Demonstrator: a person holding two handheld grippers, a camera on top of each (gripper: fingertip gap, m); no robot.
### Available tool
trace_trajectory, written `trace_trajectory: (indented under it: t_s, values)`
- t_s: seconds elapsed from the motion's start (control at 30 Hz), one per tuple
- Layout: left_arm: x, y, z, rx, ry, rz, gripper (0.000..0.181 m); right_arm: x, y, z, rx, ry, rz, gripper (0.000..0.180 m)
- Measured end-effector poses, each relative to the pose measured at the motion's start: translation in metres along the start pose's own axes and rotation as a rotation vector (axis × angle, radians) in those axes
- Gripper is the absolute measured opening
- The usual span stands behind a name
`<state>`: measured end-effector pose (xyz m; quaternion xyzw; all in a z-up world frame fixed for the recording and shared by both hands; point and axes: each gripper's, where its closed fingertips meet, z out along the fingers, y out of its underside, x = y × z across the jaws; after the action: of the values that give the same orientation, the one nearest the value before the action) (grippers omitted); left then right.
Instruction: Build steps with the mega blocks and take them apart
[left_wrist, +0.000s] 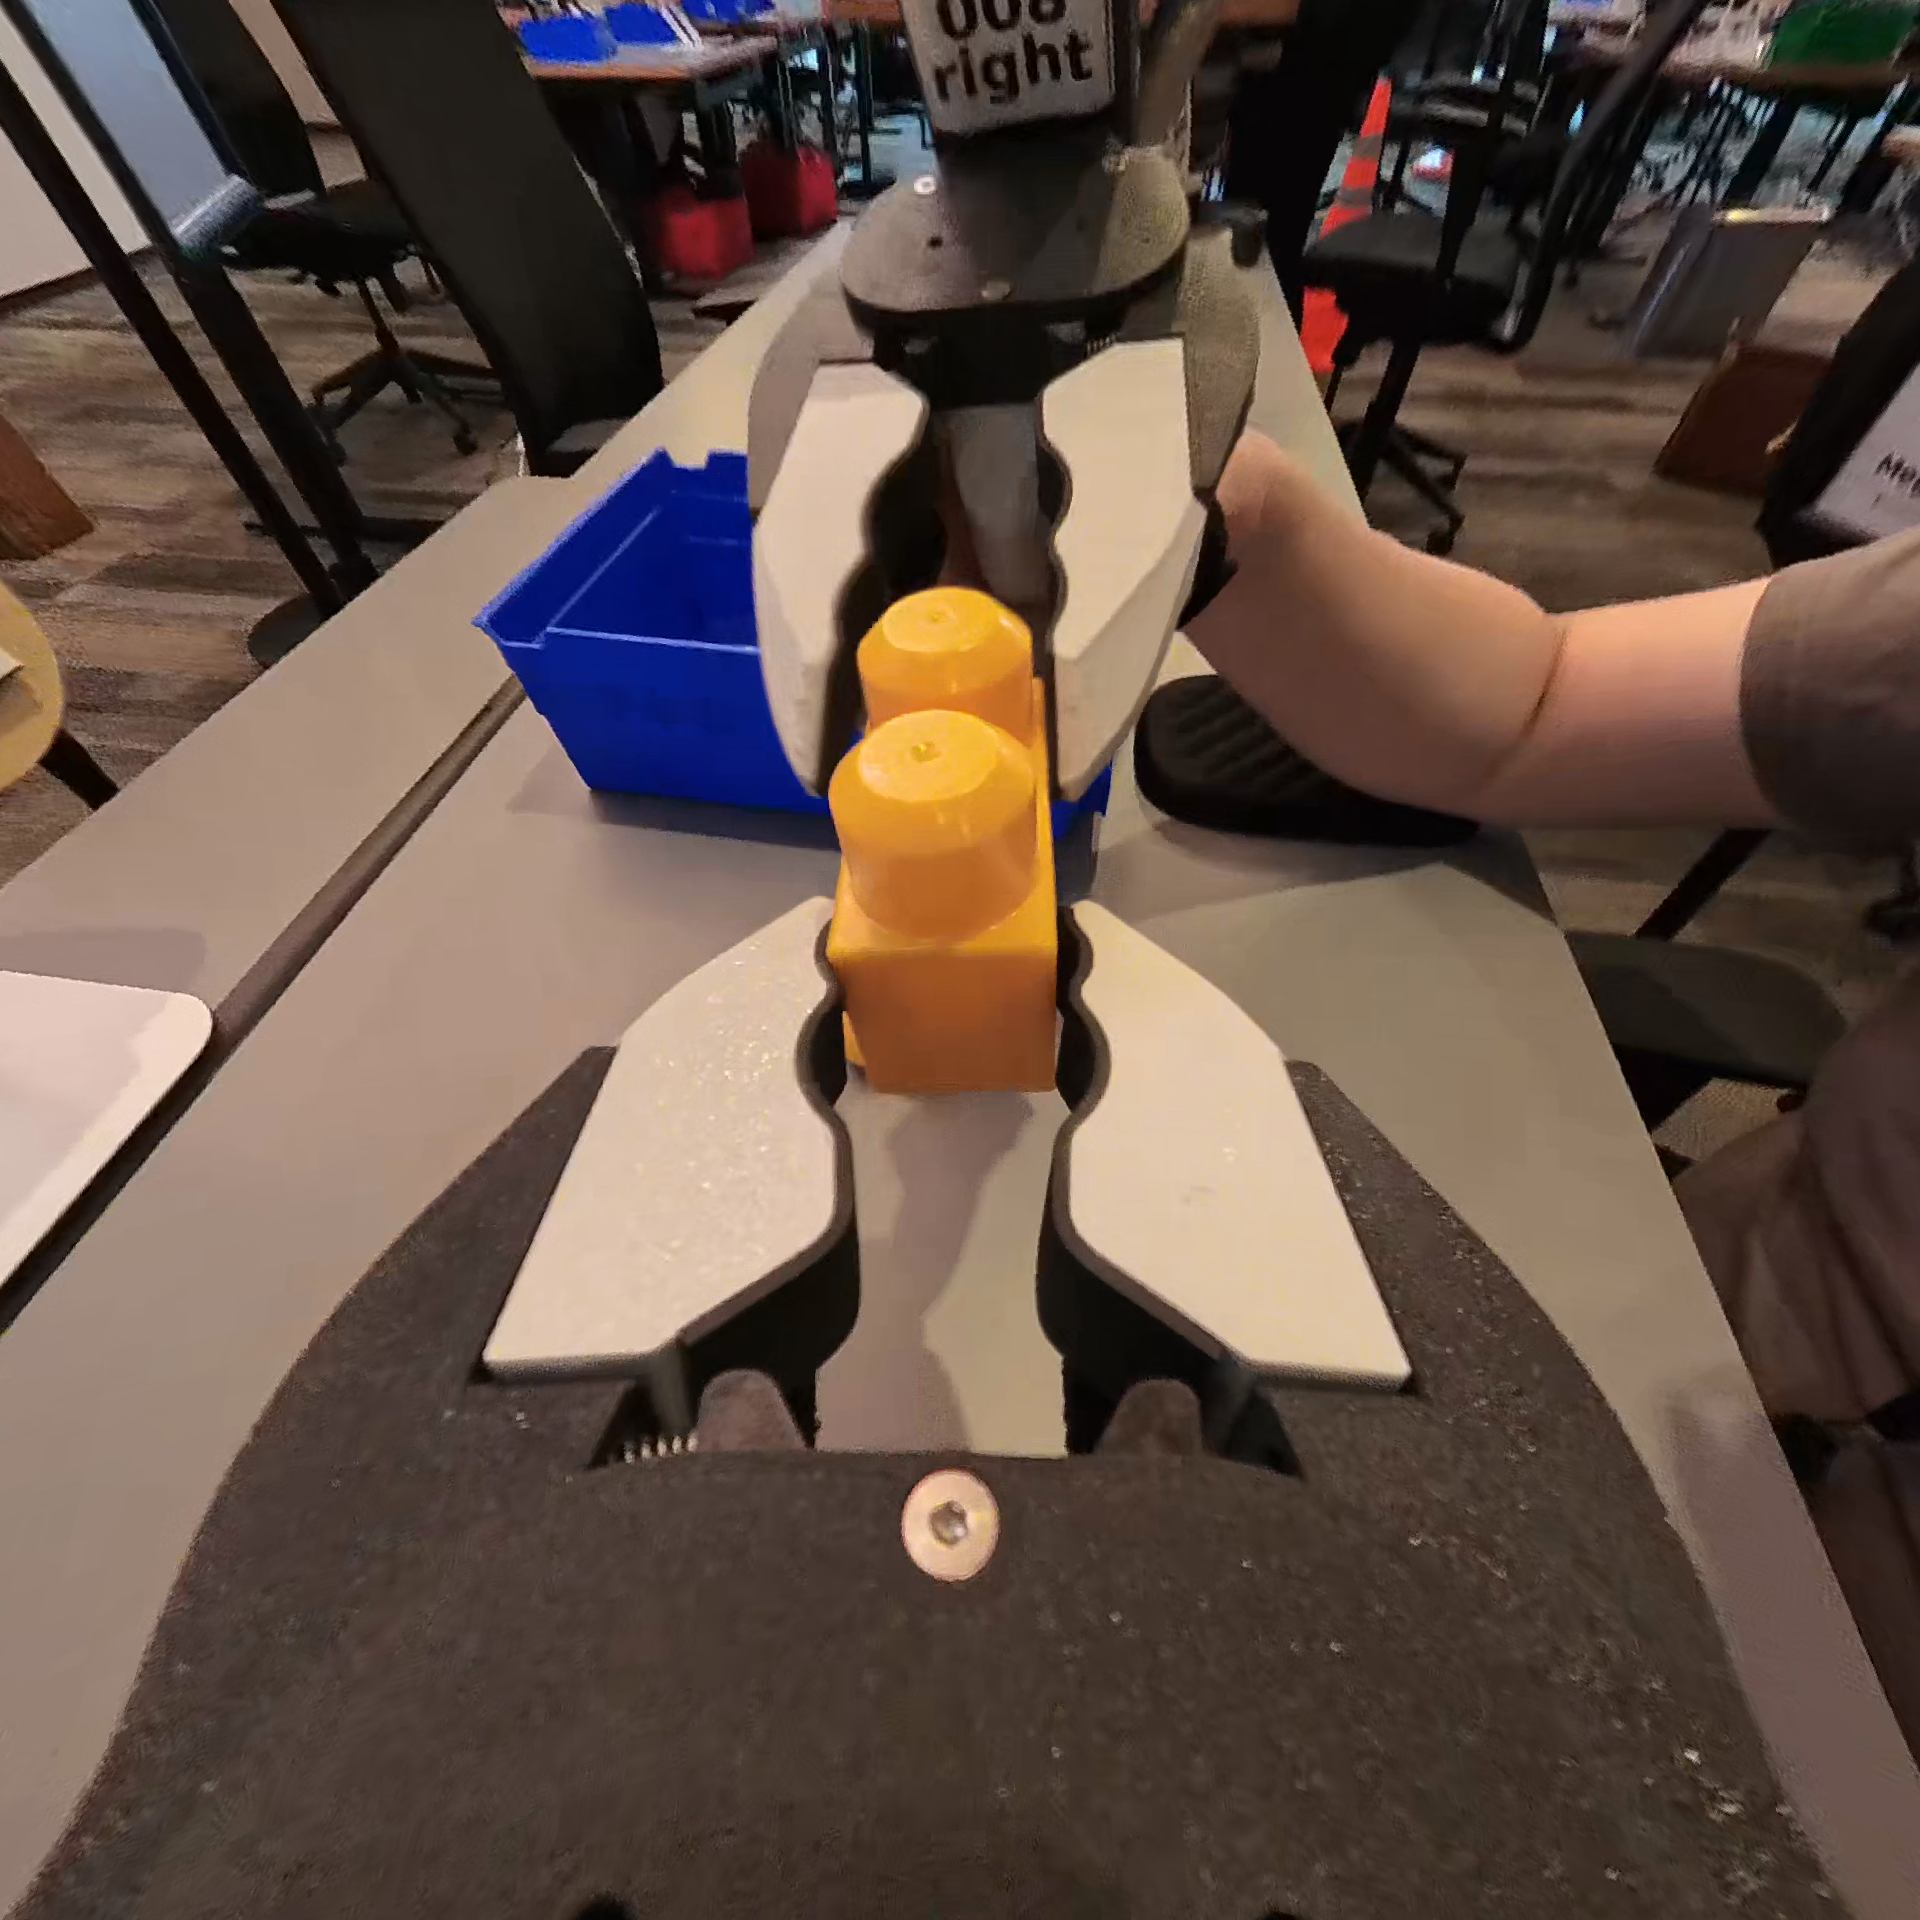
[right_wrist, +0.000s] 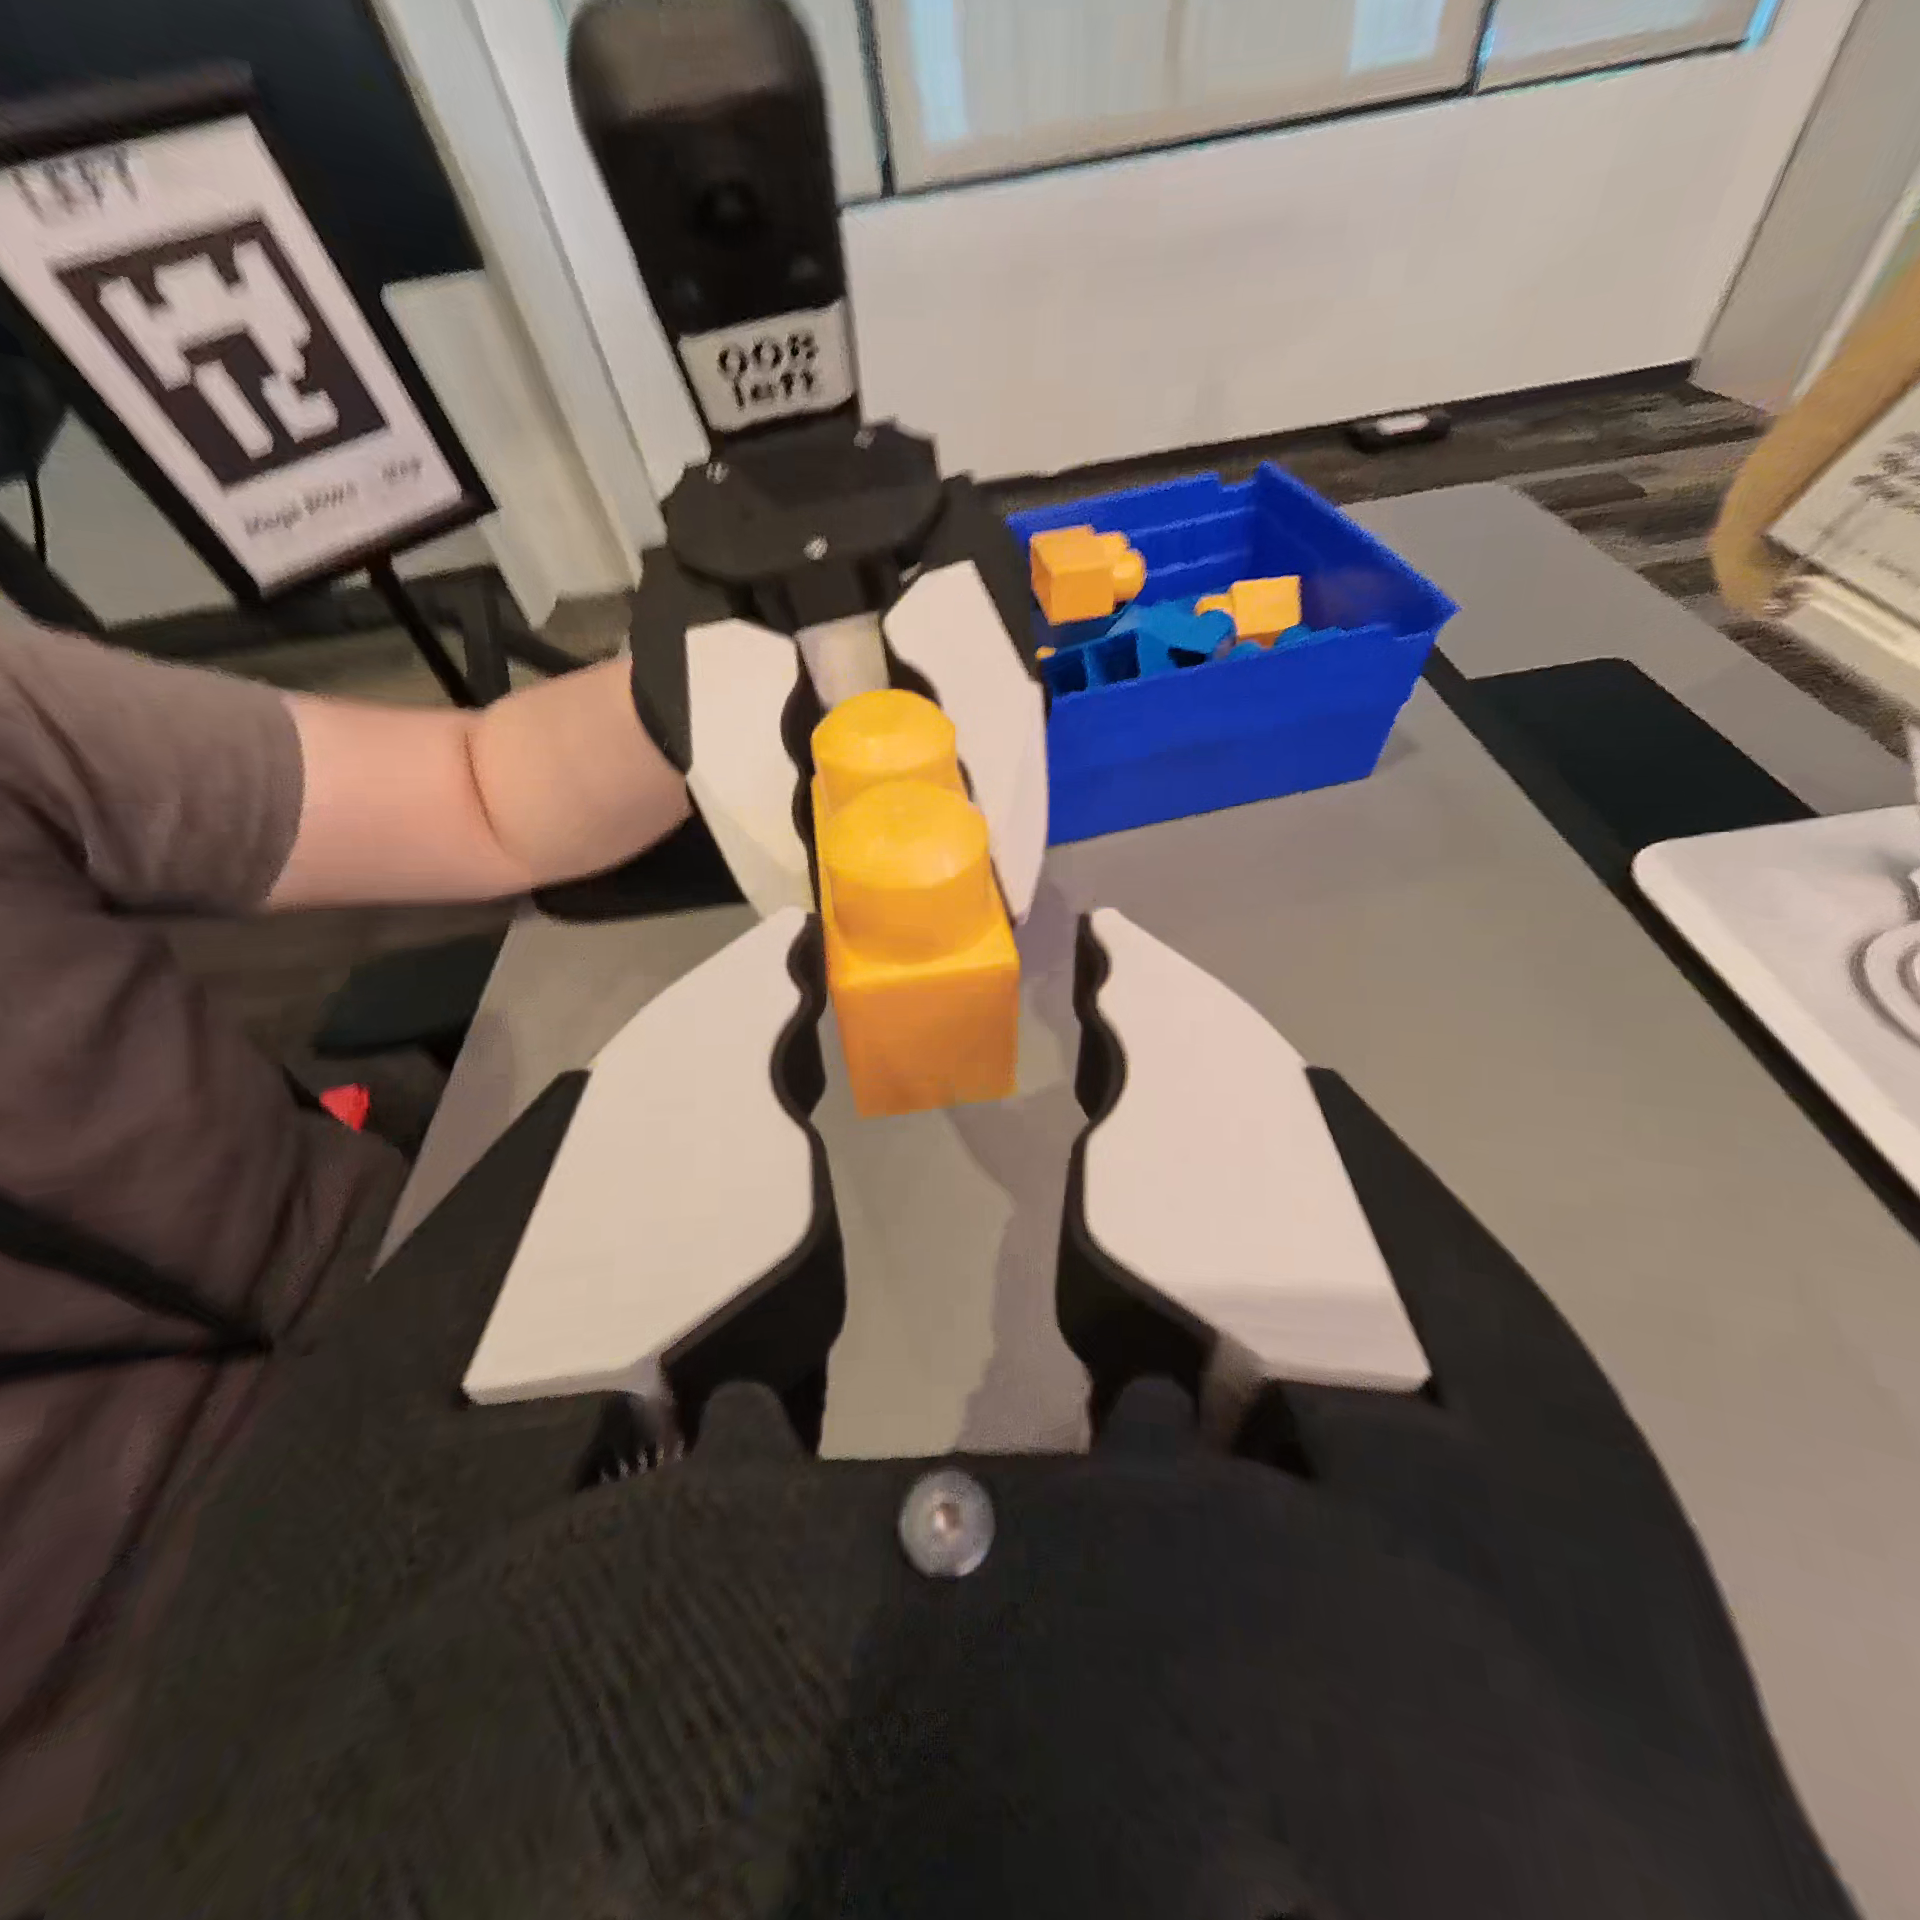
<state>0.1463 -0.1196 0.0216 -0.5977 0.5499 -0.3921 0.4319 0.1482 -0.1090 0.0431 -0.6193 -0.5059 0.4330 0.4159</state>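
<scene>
Gripping one end of an orange block (left_wrist: 940, 914) between closed jaws, the left gripper (left_wrist: 945, 971) faces the right gripper (right_wrist: 940, 977), whose wider jaws flank the other end with a gap on one side; studs up, the block's length runs gripper to gripper above the grey table (left_wrist: 416, 997)

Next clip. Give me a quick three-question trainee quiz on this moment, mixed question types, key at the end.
1. True or false: the blue bin is empty.
2. How many studs top the orange block?
3. Which one presses the orange block from both sides? A: left gripper. B: right gripper.
Key: 1 false, it holds loose blocks; 2 two; 3 A, a gap shows beside one right gripper finger.
</scene>
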Motion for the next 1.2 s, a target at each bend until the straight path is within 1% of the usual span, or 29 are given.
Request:
trace_trajectory:
  t_s: [0.03, 0.1, 0.23, 0.4, 0.53, 0.67, 0.93, 1.03, 1.2]
  values:
    - [0.001, 0.002, 0.001, -0.015, 0.0, 0.009, 0.037, -0.003, 0.005, 0.002, -0.037, -0.017, -0.016, 0.04]
    - [0.0, 0.005, 0.001, -0.02, -0.002, 0.005, 0.037, -0.004, 0.01, 0.005, -0.067, -0.012, -0.027, 0.037]
    - [-0.002, -0.009, -0.006, 0.12, 0.036, -0.083, 0.037, -0.003, -0.003, 0.006, 0.027, 0.014, -0.058, 0.037]
    - [-0.003, -0.004, 0.002, 0.13, 0.032, -0.089, 0.051, -0.007, -0.017, 0.01, 0.132, 0.031, -0.084, 0.037]
    - [0.0, -0.005, 0.008, 0.155, 0.037, -0.083, 0.044, -0.009, -0.013, 0.017, 0.109, 0.038, -0.108, 0.037]
    - [0.0, -0.006, 0.007, 0.168, 0.031, -0.077, 0.042, -0.01, -0.013, 0.017, 0.118, 0.02, -0.084, 0.037]
    - [0.001, -0.006, 0.005, 0.15, 0.028, -0.059, 0.042, -0.012, -0.011, 0.017, 0.101, 0.008, -0.086, 0.036]
    - [0.0, -0.01, 0.002, 0.173, 0.034, -0.073, 0.043, -0.011, -0.012, 0.016, 0.104, 0.017, -0.096, 0.036]
    - [-0.002, -0.007, 0.001, 0.155, 0.028, -0.094, 0.044, -0.01, -0.012, 0.016, 0.095, 0.032, -0.107, 0.037]
